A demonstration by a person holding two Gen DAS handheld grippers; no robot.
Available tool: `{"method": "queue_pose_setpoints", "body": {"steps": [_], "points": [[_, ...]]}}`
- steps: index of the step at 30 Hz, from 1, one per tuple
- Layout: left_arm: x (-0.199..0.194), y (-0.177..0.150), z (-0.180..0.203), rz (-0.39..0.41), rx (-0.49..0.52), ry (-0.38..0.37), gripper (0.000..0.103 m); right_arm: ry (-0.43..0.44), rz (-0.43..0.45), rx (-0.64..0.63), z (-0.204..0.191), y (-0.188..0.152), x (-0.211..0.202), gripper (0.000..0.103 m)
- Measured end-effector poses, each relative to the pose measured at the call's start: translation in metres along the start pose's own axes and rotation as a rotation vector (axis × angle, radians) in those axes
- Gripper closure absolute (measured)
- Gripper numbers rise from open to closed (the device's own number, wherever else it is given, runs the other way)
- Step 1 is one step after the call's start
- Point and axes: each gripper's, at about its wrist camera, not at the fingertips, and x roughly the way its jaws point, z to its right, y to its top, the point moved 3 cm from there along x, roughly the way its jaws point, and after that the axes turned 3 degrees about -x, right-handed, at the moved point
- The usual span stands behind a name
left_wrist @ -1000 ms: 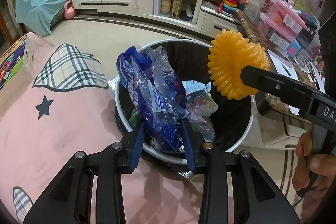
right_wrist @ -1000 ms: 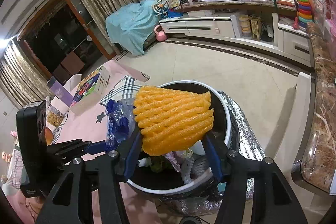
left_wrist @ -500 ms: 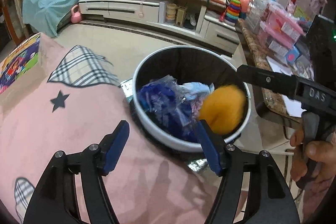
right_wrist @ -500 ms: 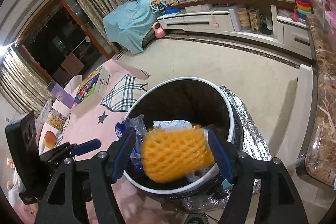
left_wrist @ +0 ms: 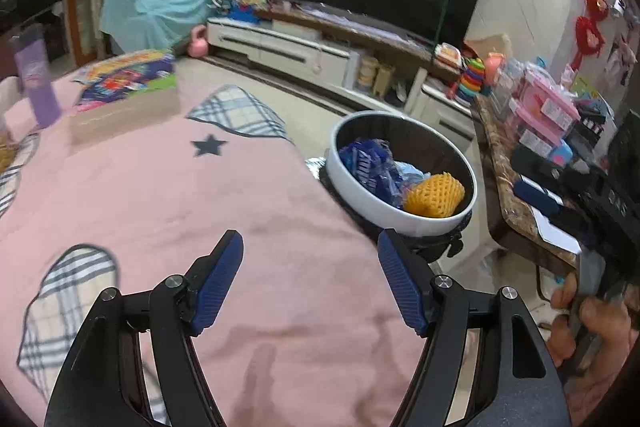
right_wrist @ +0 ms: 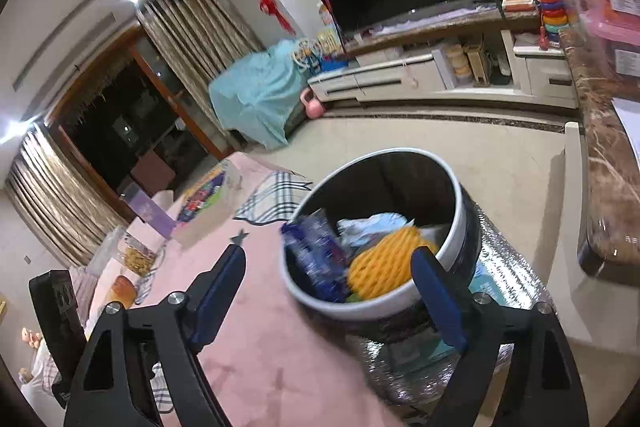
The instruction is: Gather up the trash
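A round trash bin with a white rim (left_wrist: 396,217) (right_wrist: 384,307) stands beside the pink-clothed table. In it lie a blue plastic wrapper (left_wrist: 370,163) (right_wrist: 316,255), an orange foam fruit net (left_wrist: 434,195) (right_wrist: 380,267) and pale crumpled trash (right_wrist: 374,225). My left gripper (left_wrist: 310,279) is open and empty over the pink cloth, back from the bin. My right gripper (right_wrist: 330,295) is open and empty, just short of the bin's near rim. The right gripper body also shows at the right edge of the left wrist view (left_wrist: 576,195).
The pink tablecloth (left_wrist: 160,195) carries a colourful box (left_wrist: 128,83), a purple carton (left_wrist: 38,87) and snack containers (right_wrist: 136,255). A marble counter (right_wrist: 608,163) with pink boxes stands right of the bin. A TV cabinet (left_wrist: 304,55) lines the far wall.
Both grippers opened and dropped the blue wrapper and the orange foam net into the bin. Both then pulled back and up, away from the bin.
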Motion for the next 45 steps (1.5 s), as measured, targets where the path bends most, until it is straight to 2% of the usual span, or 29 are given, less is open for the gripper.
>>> {"method": "queue_pose_setpoints", "body": {"steps": [2, 6, 8, 12, 13, 15, 17, 20, 30, 45], "points": [[-0.018, -0.005, -0.007, 0.048, -0.017, 0.021, 0.028, -0.007, 0.027, -0.011, -0.011, -0.01, -0.013, 0.016], [-0.048, -0.015, -0.014, 0.128, -0.02, 0.052, 0.027, -0.024, 0.093, -0.044, -0.031, -0.029, -0.036, 0.007], [-0.065, -0.02, -0.015, 0.17, -0.022, 0.064, 0.026, -0.038, 0.116, -0.077, -0.043, -0.036, -0.046, 0.007], [-0.104, -0.026, -0.012, 0.281, -0.018, 0.072, 0.018, -0.062, 0.179, -0.167, -0.071, -0.033, -0.071, 0.007], [-0.117, -0.026, -0.011, 0.323, -0.015, 0.084, 0.015, -0.072, 0.21, -0.196, -0.08, -0.031, -0.08, 0.005], [-0.137, -0.028, -0.014, 0.393, -0.017, 0.122, 0.0, -0.11, 0.319, -0.265, -0.099, -0.028, -0.106, 0.0], [-0.156, -0.035, -0.019, 0.475, -0.033, 0.188, 0.0, -0.128, 0.419, -0.315, -0.114, -0.033, -0.129, 0.0], [-0.168, -0.046, -0.027, 0.535, -0.046, 0.241, 0.0, -0.118, 0.442, -0.326, -0.122, -0.043, -0.133, 0.0], [-0.171, -0.072, -0.042, 0.517, -0.06, 0.325, 0.0, -0.143, 0.372, -0.35, -0.123, -0.079, -0.105, 0.0], [-0.174, -0.082, -0.04, 0.545, -0.041, 0.377, 0.0, -0.181, 0.34, -0.364, -0.122, -0.086, -0.096, 0.0]]}}
